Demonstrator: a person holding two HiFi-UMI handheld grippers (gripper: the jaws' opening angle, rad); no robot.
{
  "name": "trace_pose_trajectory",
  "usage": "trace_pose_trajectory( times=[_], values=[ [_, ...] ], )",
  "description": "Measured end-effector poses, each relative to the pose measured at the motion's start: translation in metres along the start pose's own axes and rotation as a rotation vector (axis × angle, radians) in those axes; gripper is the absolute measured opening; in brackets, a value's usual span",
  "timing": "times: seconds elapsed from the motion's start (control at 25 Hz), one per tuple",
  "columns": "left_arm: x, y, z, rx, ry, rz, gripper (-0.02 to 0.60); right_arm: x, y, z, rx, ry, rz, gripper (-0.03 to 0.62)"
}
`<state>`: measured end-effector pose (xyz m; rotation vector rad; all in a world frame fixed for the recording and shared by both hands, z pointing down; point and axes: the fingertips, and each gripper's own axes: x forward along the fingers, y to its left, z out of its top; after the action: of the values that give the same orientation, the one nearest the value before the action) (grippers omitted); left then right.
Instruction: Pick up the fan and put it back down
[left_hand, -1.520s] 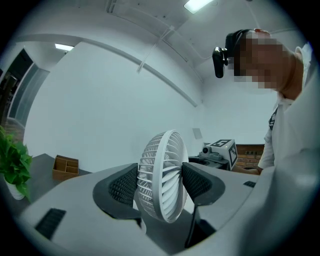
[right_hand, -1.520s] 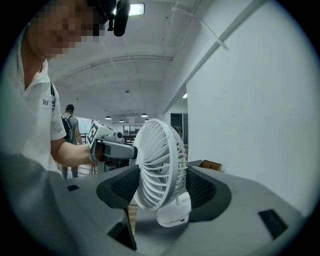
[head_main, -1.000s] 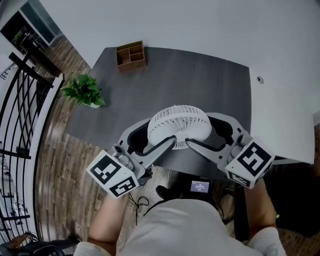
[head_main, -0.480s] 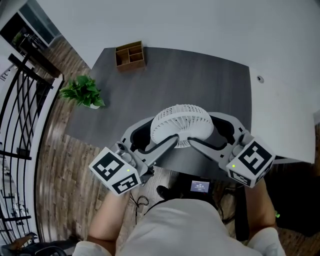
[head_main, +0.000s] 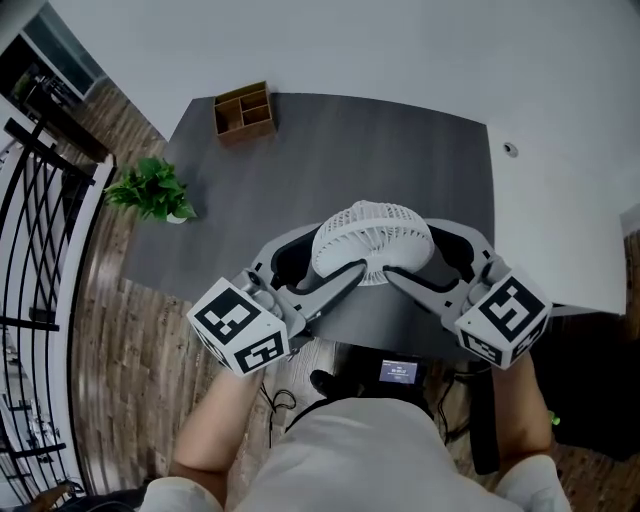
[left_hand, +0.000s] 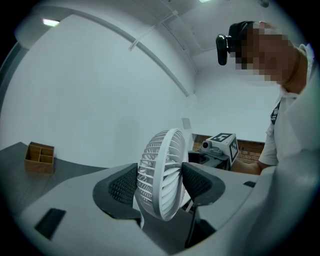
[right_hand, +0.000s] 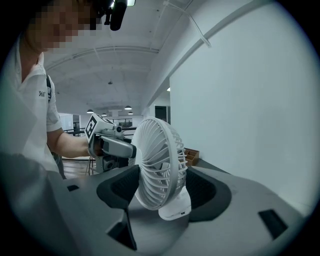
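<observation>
Wooden compartment box (head_main: 243, 112) stands well apart from the white fan (head_main: 372, 240).

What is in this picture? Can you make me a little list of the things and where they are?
fan: white, above the table's near edge, between both tongs
left tongs: closed on the fan's round head
right tongs: closed on the fan's head from the other side
table: dark grey
box: wooden, at the table's far left corner
plant: green, by the table's left edge
</observation>
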<state>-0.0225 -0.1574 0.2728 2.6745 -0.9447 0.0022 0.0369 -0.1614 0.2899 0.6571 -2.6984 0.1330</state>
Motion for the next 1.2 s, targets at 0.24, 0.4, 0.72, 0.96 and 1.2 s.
trace_pose_trajectory(
  times=[0.24, 0.4, 0.72, 0.96, 1.2],
  values=[
    [0.020, 0.000, -0.005, -0.006, 0.026, -0.039, 0.295, -0.007, -0.015, -0.010, 0.016, 0.017, -0.041, 0.304],
    [0.032, 0.002, -0.007, -0.011, 0.039, -0.056, 0.295, -0.009, -0.025, -0.015, 0.028, 0.025, -0.058, 0.304],
    [0.056, 0.011, -0.019, -0.004, 0.058, -0.096, 0.295, -0.008, -0.048, -0.030, 0.036, 0.059, -0.086, 0.304],
    [0.078, 0.021, -0.039, -0.018, 0.108, -0.092, 0.295, -0.004, -0.067, -0.053, 0.046, 0.100, -0.087, 0.304],
    [0.092, 0.032, -0.070, -0.054, 0.150, -0.083, 0.295, 0.007, -0.079, -0.084, 0.051, 0.156, -0.077, 0.304]
  ],
)
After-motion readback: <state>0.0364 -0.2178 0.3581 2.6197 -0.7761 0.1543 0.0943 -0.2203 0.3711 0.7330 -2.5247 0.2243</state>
